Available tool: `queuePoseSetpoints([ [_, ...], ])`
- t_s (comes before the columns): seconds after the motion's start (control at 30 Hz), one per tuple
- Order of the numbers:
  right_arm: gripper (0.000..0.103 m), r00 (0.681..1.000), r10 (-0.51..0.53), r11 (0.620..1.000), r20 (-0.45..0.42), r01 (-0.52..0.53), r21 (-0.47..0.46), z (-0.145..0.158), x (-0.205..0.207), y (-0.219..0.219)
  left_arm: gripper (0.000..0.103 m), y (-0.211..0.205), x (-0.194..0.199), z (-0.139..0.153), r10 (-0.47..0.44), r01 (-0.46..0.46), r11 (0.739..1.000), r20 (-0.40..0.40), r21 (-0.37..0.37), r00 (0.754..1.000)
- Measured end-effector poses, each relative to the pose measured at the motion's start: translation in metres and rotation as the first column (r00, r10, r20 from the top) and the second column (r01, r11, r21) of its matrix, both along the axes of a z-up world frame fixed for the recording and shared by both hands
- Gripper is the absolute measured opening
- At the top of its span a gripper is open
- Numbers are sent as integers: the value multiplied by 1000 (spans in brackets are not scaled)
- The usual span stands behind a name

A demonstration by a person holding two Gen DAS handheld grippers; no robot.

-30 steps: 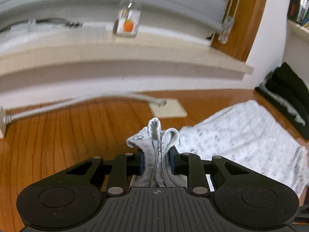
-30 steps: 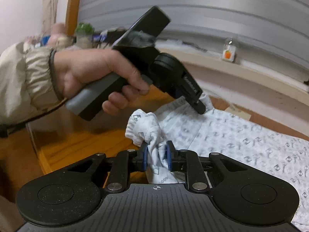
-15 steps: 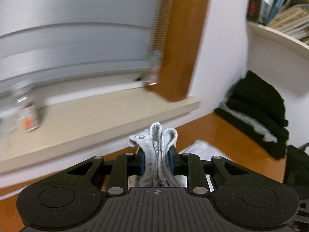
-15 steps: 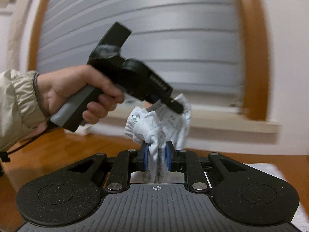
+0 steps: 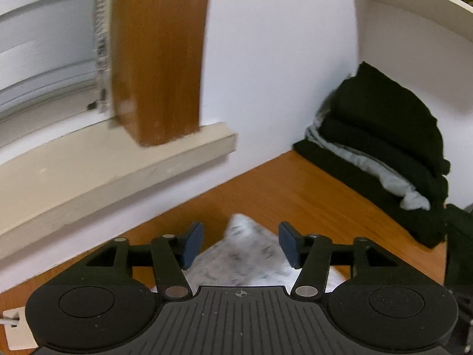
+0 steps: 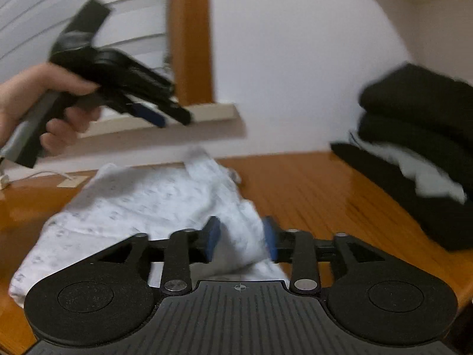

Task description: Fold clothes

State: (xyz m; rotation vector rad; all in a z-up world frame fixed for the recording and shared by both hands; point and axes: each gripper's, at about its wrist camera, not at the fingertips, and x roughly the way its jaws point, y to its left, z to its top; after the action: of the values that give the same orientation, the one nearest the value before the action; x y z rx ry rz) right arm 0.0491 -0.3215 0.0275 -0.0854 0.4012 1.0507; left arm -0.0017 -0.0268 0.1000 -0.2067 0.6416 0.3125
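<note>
Both grippers have their fingers spread with nothing pinched between them. The left gripper (image 5: 241,244) hovers over a corner of the white patterned garment (image 5: 245,254), which shows between its fingers without being clamped. In the right wrist view, the right gripper (image 6: 241,238) is likewise open above the near edge of the garment (image 6: 142,204), which lies on the wooden counter (image 6: 310,189), spreading toward 10 o'clock, rumpled and apparently doubled over near its 12 o'clock edge, though blur hides the layers. A hand (image 6: 32,100) holds the left gripper aloft at 10 o'clock, well above the cloth. At 3 o'clock a stack of dark folded clothes (image 6: 419,136) sits against the wall, probably a pile for finished pieces. The open fingers suit either a fold just laid down or a fresh grab being lined up.
</note>
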Motion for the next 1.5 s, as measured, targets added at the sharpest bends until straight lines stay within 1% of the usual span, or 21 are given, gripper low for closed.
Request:
queuePoseSetpoints([
  [0.1, 52, 999, 9, 1000, -44, -8, 23, -4, 7, -2, 63, 16, -16, -7, 21, -21, 1000, -6, -14, 1000],
  [0.17, 60, 996, 31, 999, -78, -29, 18, -6, 13, 6, 63, 25, -29, -14, 31, -32, 999, -12, -21, 999],
  [0.23, 61, 993, 47, 999, -104, -44, 24, -8, 20, 16, 63, 34, -44, -19, 34, -35, 999, -8, -35, 999],
  [0.27, 55, 993, 48, 999, -109, -45, 29, -8, 23, 20, 63, 38, -52, -21, 34, -34, 998, -4, -43, 999],
  [0.3, 44, 992, 48, 998, -114, -45, 36, -6, 23, 21, 63, 40, -58, -24, 31, -31, 998, 1, -51, 1000],
  [0.33, 22, 992, 42, 998, -118, -36, 48, -4, 24, 19, 63, 42, -63, -25, 27, -27, 998, 5, -56, 1000],
  [0.4, 22, 995, -34, 998, -98, 40, 58, 3, 24, 7, 63, 41, -70, -28, 13, -12, 999, 12, -53, 1000],
  [0.43, 22, 995, -44, 997, -85, 49, 57, 5, 21, 5, 63, 40, -72, -29, 3, -2, 999, 14, -48, 1000],
  [0.5, 23, 998, -35, 998, -60, 38, 51, 8, 15, 6, 63, 37, -77, -31, -16, 17, 999, 18, -45, 1000],
  [0.57, 33, 999, -26, 999, -35, 27, 44, 12, 8, 6, 63, 36, -80, -34, -33, 34, 998, 20, -47, 999],
  [0.6, 33, 1000, -21, 999, -23, 22, 41, 13, 5, 7, 63, 34, -79, -36, -52, 53, 997, 17, -49, 998],
  [0.67, 35, 1000, -12, 999, 2, 12, 34, 16, -2, 7, 63, 27, -71, -38, -99, 99, 994, 5, -43, 995],
  [0.77, 35, 999, 2, 1000, 39, -3, 23, 21, -12, 8, 59, 15, -52, -43, -155, 154, 988, -16, -24, 988],
  [0.83, 35, 998, 12, 1000, 64, -13, 16, 24, -18, 9, 51, 10, -31, -48, -195, 193, 980, -37, -35, 980],
  [0.93, 35, 998, 25, 1000, 53, -25, -6, 19, -17, 7, 39, 3, 5, -52, -231, 230, 973, -68, -15, 971],
  [1.03, 35, 999, 38, 999, 36, -37, -28, 14, -15, 6, 37, 4, 36, -51, -220, 221, 975, -51, 16, 974],
  [1.17, 32, 998, 54, 997, 13, -53, -57, 7, -12, 3, 37, 13, 55, -47, -144, 145, 988, -31, 45, 989],
  [1.27, 32, 998, 66, 995, -4, -66, -78, 2, -9, 2, 44, 18, 38, -42, -148, 149, 987, -19, 62, 989],
  [1.33, 33, 997, 74, 993, -16, -75, -92, -2, -8, 1, 44, 21, 13, -39, -163, 165, 983, -26, 87, 986],
  [1.4, 36, 997, 78, 993, 0, -77, -92, 1, -14, 3, 44, 24, -15, -39, -171, 174, 980, -41, 100, 984],
  [1.5, 40, 990, 137, 987, 24, -134, -94, 8, -36, 12, 44, 28, -57, -42, -185, 191, 972, -59, 134, 981],
])
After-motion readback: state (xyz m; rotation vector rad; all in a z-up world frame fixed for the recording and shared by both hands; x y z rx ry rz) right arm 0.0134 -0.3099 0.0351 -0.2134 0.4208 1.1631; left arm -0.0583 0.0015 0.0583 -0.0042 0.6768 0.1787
